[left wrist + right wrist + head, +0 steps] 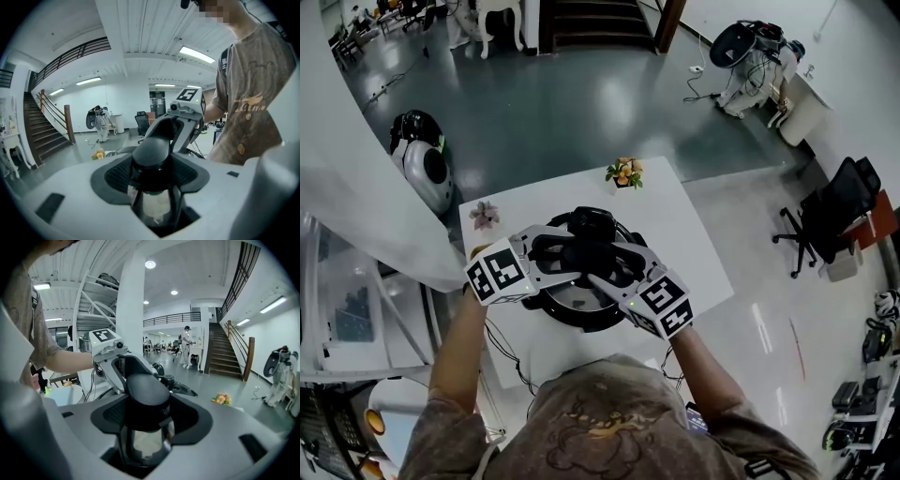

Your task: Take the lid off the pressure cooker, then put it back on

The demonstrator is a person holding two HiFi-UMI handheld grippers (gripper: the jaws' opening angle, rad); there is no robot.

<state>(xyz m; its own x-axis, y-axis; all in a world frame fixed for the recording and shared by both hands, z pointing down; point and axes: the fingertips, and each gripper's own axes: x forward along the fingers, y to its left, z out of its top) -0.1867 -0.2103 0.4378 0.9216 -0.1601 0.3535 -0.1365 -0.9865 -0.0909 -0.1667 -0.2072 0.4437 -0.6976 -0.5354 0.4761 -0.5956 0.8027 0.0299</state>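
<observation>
Fingers [115, 177] of the left gripper [562, 251] and right gripper [605, 267] are clamped on the lid handle [152, 150].
They grip it from opposite sides, likely for a balanced lift. The lid [575, 298] seems seated on the pressure cooker [581, 324], mid-tabletop [694, 253].

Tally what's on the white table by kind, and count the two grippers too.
pressure cooker: 1
lid: 1
flower ornaments: 2, orange and pink
grippers: 2, left gripper and right gripper, both closed on the lid's handle
Total: 6
</observation>
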